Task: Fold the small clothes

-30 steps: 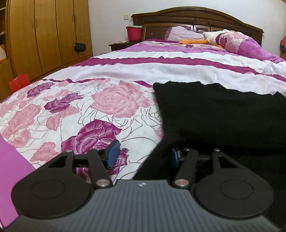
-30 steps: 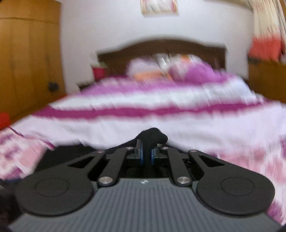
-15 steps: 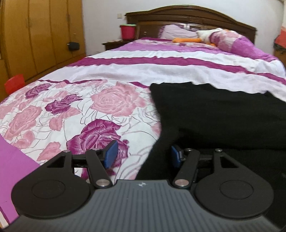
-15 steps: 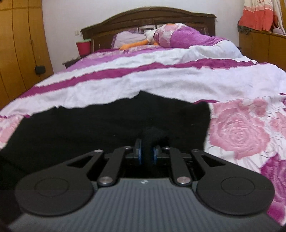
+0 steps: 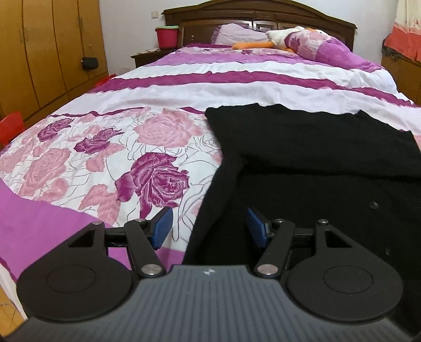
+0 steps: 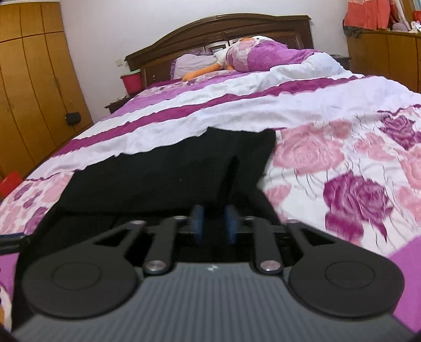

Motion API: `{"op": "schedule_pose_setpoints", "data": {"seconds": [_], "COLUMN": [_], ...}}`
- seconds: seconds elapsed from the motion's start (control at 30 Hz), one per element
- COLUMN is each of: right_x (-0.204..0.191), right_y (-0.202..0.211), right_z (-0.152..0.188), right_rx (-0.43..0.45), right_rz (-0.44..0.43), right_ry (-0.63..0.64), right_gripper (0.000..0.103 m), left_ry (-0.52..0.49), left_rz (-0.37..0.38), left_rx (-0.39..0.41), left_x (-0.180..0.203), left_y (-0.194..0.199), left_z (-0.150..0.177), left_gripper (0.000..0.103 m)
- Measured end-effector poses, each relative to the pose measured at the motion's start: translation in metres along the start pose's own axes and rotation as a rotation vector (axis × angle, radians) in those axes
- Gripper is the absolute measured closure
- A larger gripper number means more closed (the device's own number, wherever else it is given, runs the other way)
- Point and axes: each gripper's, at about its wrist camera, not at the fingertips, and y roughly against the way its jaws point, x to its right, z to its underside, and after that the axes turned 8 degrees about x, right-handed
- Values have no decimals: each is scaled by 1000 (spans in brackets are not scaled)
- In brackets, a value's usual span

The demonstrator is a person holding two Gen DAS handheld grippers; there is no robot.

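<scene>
A black garment (image 5: 315,157) lies spread on the floral bedspread (image 5: 105,157), with its upper part folded over the lower part. My left gripper (image 5: 209,227) is open just above the garment's near left edge, one blue pad over the bedspread and one over the cloth. In the right wrist view the same garment (image 6: 163,171) lies ahead and below. My right gripper (image 6: 213,223) has its blue pads a small gap apart over the garment's near right part, with black cloth between or just beyond them; I cannot tell if it grips.
The bed has a dark wooden headboard (image 5: 257,15), pillows and a plush toy (image 5: 284,39) at the far end. Wooden wardrobes (image 5: 39,52) stand at the left, a red bucket (image 5: 167,36) on a nightstand, a wooden cabinet (image 6: 381,52) at the right.
My right gripper has brought the garment's edge over and down onto the bed, and its pads have opened slightly. My left gripper has stayed open and shifted a little.
</scene>
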Motion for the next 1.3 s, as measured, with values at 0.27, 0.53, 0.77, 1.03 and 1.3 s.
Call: {"op": "schedule_pose_setpoints", "data": {"seconds": [0.27,0.53,0.77,1.03,1.3], "right_x": [-17,-22,-13,-1,1], "right_y": [47,77,102,119,128], "right_z": [9,23,40,59,80], "right_rx": [32,36,31,8,-24], "right_rz": [-18,-13,25,83,109], "right_ry": [12,-11,-49,-70,-66], "right_gripper": [59,59,59,59,45], "left_ry": [-31,-30,9,-1,33], "left_rz": [22,38,53,60,80], "left_rx": [-11,-1,-25,-6,-63], "left_x": [4,-2,-11,-19,-31], "left_y": [32,62,81,106,106], "left_z": [4,12,23,36,65], "left_gripper": [35,35,34,31,30]}}
